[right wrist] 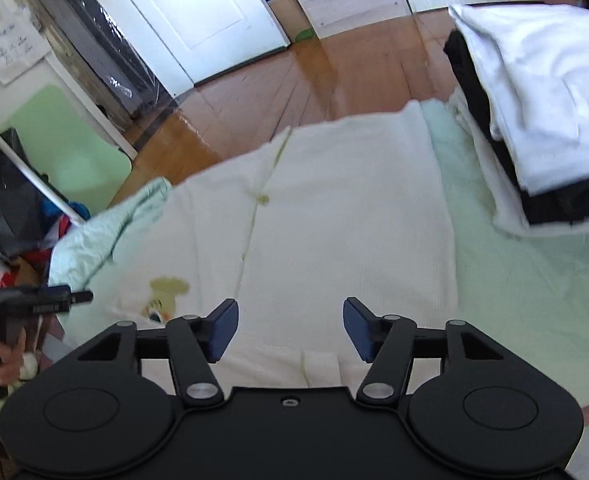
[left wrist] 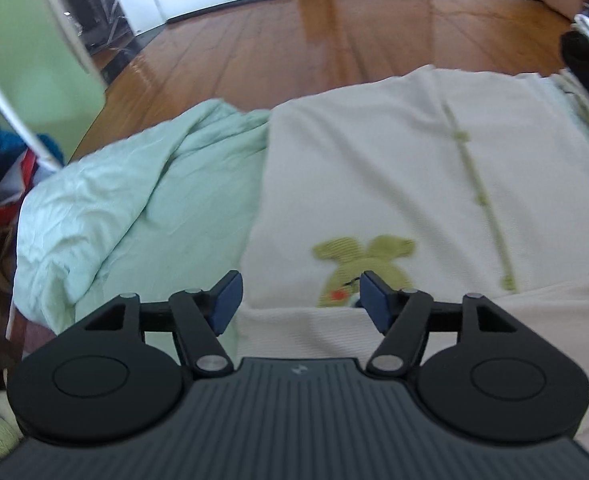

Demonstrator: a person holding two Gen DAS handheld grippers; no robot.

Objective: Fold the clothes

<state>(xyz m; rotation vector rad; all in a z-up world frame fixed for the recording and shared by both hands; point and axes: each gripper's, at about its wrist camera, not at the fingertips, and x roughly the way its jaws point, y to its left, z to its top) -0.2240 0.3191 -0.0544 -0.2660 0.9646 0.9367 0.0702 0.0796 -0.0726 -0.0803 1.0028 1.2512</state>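
Observation:
A cream knitted garment (left wrist: 394, 184) with a green button strip and a green duck-like patch (left wrist: 358, 268) lies flat on the pale green bedsheet (left wrist: 126, 216). My left gripper (left wrist: 300, 300) hovers above its near folded edge, jaws open, nothing between the blue pads (left wrist: 226, 300). In the right wrist view the same garment (right wrist: 346, 208) spreads ahead, and my right gripper (right wrist: 290, 328) hangs over its near edge, open and empty. The left gripper (right wrist: 38, 300) and the hand holding it show at the left edge of that view.
A stack of folded white and black clothes (right wrist: 542, 120) sits on the bed at the right. Wooden floor (left wrist: 314, 40) lies beyond the bed's far edge. A white door (right wrist: 198, 12), a green panel (right wrist: 62, 136) and a clutter of bags (right wrist: 6, 208) stand at the left.

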